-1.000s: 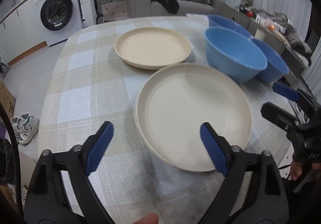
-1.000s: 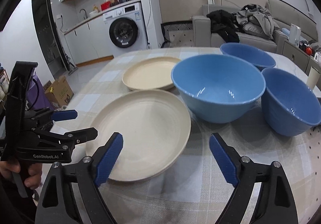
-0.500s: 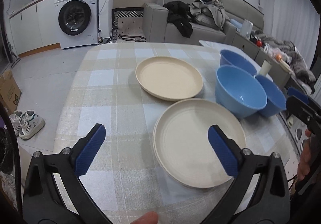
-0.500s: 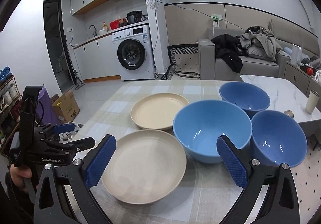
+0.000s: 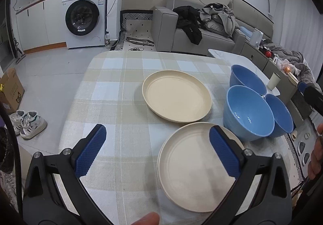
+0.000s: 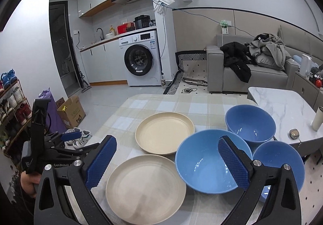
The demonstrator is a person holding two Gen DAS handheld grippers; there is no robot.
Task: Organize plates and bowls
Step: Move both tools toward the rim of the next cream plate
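Two cream plates and three blue bowls sit on the checked table [image 5: 113, 91]. The near plate [image 5: 193, 172] lies at the front edge, and the far plate [image 5: 175, 96] lies just behind it, their rims almost meeting. To the right of the plates the three bowls cluster together: the large bowl [image 6: 203, 164] stands just beside the near plate, the back bowl [image 6: 250, 124] stands behind it, and the right bowl [image 6: 282, 164] is furthest right, touching or nearly touching the large one.

The left tool [image 5: 157, 152] hangs above the table's front edge with its two blue pads spread wide, holding nothing; the near plate shows between and behind its right pad. The right tool [image 6: 167, 162] is likewise spread wide and empty, above the near plate and the large bowl.

One white cup [image 6: 318, 119] stands on a marble side table [image 6: 282, 104] to the right.
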